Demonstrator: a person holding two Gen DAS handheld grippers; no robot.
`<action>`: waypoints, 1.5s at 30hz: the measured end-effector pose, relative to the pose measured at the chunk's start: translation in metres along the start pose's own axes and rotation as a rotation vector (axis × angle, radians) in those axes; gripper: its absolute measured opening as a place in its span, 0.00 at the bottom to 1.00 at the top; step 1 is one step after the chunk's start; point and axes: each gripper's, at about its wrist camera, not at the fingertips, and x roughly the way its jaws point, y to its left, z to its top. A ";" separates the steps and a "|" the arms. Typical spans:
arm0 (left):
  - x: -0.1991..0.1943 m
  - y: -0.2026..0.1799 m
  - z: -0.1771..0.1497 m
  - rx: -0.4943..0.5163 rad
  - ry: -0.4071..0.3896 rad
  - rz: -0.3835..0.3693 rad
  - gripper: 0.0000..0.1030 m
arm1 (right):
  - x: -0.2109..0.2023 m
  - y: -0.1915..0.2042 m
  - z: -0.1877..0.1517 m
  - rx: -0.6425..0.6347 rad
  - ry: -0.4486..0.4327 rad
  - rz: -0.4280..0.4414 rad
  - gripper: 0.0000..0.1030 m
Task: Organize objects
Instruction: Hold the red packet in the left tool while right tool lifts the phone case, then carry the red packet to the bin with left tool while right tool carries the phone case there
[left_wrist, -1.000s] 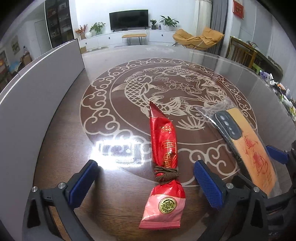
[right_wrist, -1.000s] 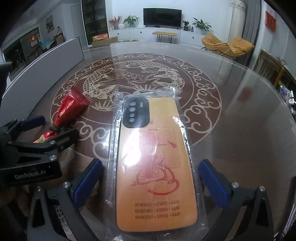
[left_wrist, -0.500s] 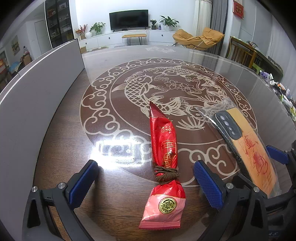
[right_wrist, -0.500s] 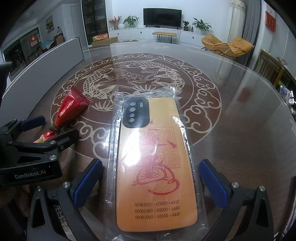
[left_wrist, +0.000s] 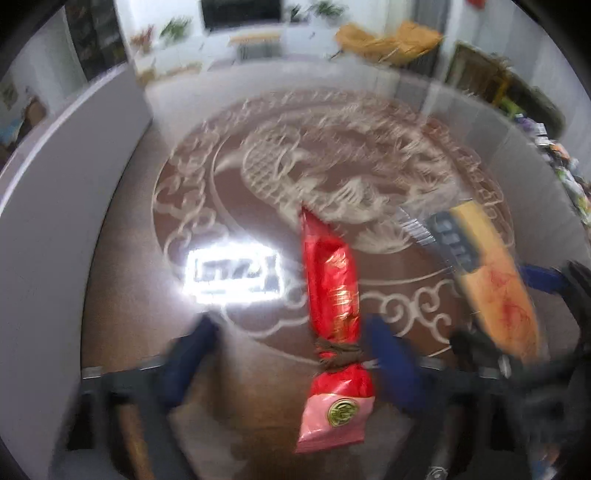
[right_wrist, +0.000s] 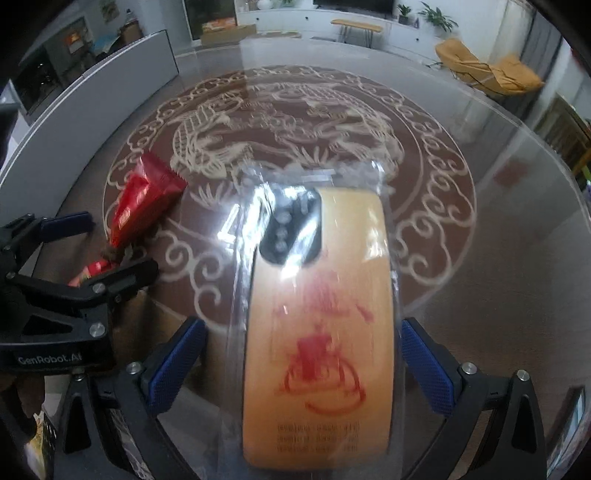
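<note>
Both grippers' jaws apart, phone case (right_wrist: 319, 328) lengthwise btwn right jaws, camera end away

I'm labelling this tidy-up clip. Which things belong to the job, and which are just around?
Job:
red snack packet, between the left gripper fingers
bagged orange phone case, between the right gripper fingers

Around:
carved table
grey partition
TV
orange chair
</note>
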 end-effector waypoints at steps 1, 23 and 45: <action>-0.001 -0.002 -0.003 0.023 -0.021 -0.010 0.38 | -0.003 -0.001 0.002 0.000 -0.015 0.003 0.74; -0.142 0.070 -0.039 -0.201 -0.343 -0.232 0.20 | -0.105 -0.001 -0.009 0.176 -0.195 0.239 0.74; -0.138 0.333 -0.089 -0.551 -0.096 0.282 0.73 | -0.069 0.370 0.127 -0.319 -0.051 0.484 0.75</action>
